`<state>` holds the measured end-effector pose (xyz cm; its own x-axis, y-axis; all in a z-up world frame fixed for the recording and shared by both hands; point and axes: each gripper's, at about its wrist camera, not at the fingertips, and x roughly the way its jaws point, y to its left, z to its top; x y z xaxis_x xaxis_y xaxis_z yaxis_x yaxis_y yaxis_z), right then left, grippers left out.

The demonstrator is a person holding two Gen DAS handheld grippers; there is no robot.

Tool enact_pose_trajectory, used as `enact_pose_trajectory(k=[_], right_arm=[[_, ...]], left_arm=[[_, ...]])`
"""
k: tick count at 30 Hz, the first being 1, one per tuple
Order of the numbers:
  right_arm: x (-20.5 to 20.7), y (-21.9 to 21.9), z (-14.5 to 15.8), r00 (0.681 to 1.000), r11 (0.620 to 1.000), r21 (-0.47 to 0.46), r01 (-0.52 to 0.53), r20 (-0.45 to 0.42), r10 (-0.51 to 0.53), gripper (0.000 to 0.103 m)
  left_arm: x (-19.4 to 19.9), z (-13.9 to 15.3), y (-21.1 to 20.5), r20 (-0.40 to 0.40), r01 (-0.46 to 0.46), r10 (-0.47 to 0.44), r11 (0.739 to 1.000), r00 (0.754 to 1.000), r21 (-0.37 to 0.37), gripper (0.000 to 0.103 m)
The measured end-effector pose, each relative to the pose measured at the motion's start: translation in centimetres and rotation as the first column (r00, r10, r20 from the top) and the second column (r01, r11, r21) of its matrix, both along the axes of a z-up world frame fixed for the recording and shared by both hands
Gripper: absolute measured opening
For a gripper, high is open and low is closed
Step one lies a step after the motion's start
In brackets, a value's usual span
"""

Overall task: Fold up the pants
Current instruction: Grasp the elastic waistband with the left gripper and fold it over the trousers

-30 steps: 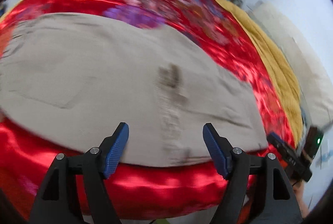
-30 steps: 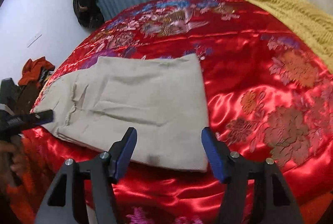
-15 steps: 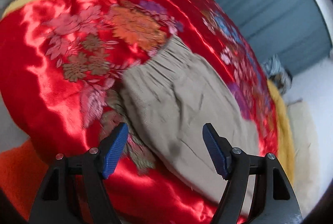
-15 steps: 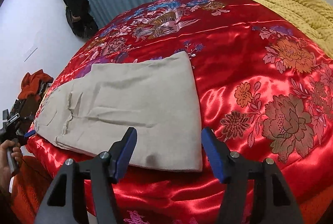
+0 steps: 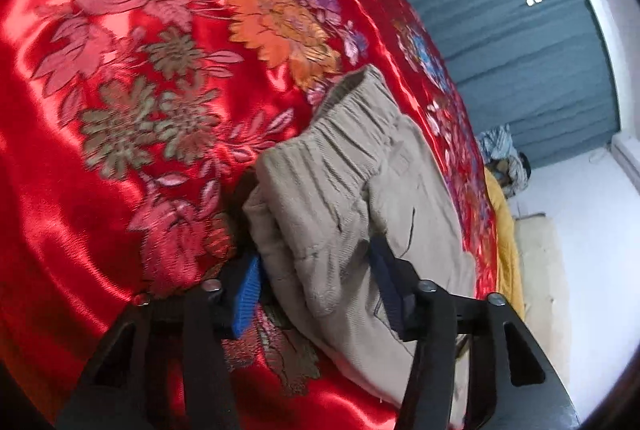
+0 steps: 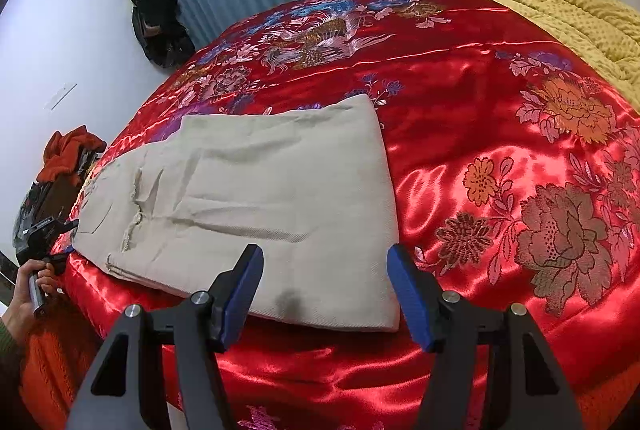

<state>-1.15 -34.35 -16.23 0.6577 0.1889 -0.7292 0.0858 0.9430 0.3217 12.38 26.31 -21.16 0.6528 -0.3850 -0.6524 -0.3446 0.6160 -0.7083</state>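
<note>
Two layers of beige pants (image 5: 360, 214) bunch between my left tongs (image 5: 316, 282) at the waistband corner, at six o'clock of the left wrist view; the jaws are closing and the cloth sits between them on the red bedspread (image 5: 120, 110). I judge this the grasp before a fold.

From the right wrist view, my right tongs (image 6: 324, 294) hover open over the pants' hem end at six o'clock, gripping nothing. Next: pinch it too.

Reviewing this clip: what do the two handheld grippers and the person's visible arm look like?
Both the left gripper and the right gripper have black angular frames with triangular cut-outs, silver screws, and ribbed blue finger pads. At the right view's edge, the hand shows a dark green cuff.
</note>
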Motion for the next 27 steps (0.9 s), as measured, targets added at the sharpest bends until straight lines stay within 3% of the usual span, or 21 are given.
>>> enact_pose_trajectory(k=[2,3,5,9,12,14,15,17,20,22,23,25,27], right_arm=[[0.1,0.0,-0.1,1.0,1.0,0.002,-0.002,-0.002,0.002,0.064],[0.1,0.1,-0.1,1.0,1.0,-0.002,-0.002,-0.003,0.002,0.064],[0.1,0.2,-0.1,1.0,1.0,-0.018,0.001,-0.005,-0.001,0.064],[0.4,0.8,0.2,0.999,0.993,-0.114,0.029,-0.03,-0.033,0.064],[1.5,2.0,0.7,0.997,0.979,-0.204,0.004,-0.072,-0.019,0.064],[2.3,2.8,0.9,0.997,0.981,-0.192,-0.031,-0.076,0.017,0.064],[2.5,3.0,0.9,0.997,0.983,-0.18,-0.04,-0.079,0.026,0.064],[3.4,3.4,0.1,0.994,0.984,-0.168,-0.058,-0.106,0.04,0.064],[3.9,3.6,-1.1,0.991,0.978,-0.198,-0.07,-0.127,0.046,0.064],[3.8,3.6,-0.9,0.992,0.973,-0.22,-0.076,-0.115,0.052,0.064],[3.6,3.6,-0.6,0.993,0.968,-0.24,-0.07,-0.106,0.046,0.064],[3.1,2.9,-0.2,0.996,0.964,-0.263,-0.037,-0.091,0.014,0.064],[2.5,1.5,0.2,0.996,0.963,-0.268,0.021,-0.08,-0.044,0.064]], left_arm=[[0.3,0.1,-0.4,-0.007,0.004,-0.004,1.0,1.0,0.031,0.054],[0.5,0.3,-0.6,-0.014,0.005,-0.004,0.999,1.0,0.049,0.042],[0.6,1.0,-0.9,-0.022,-0.001,0.004,0.995,1.0,0.098,0.027],[0.0,3.2,-1.6,-0.017,0.013,-0.01,0.985,1.0,0.174,0.019],[-0.4,7.3,-4.0,0.001,0.056,-0.06,0.943,0.998,0.328,0.018],[-1.1,10.4,-6.4,0.031,0.09,-0.113,0.902,0.993,0.422,0.017],[-1.6,12.7,-8.5,0.054,0.118,-0.163,0.869,0.985,0.48,0.017],[-2.6,16.1,-11.7,0.094,0.161,-0.246,0.834,0.965,0.527,0.016],[-4.0,20.0,-18.3,0.158,0.267,-0.418,0.784,0.895,0.561,0.016],[-4.7,21.3,-24.4,0.181,0.375,-0.558,0.73,0.81,0.571,0.015],[-4.8,21.3,-26.5,0.182,0.414,-0.6,0.71,0.779,0.57,0.015],[-5.2,20.3,-32.3,0.159,0.516,-0.702,0.64,0.695,0.569,0.015],[-5.1,17.4,-38.5,0.096,0.614,-0.787,0.544,0.609,0.572,0.015]])
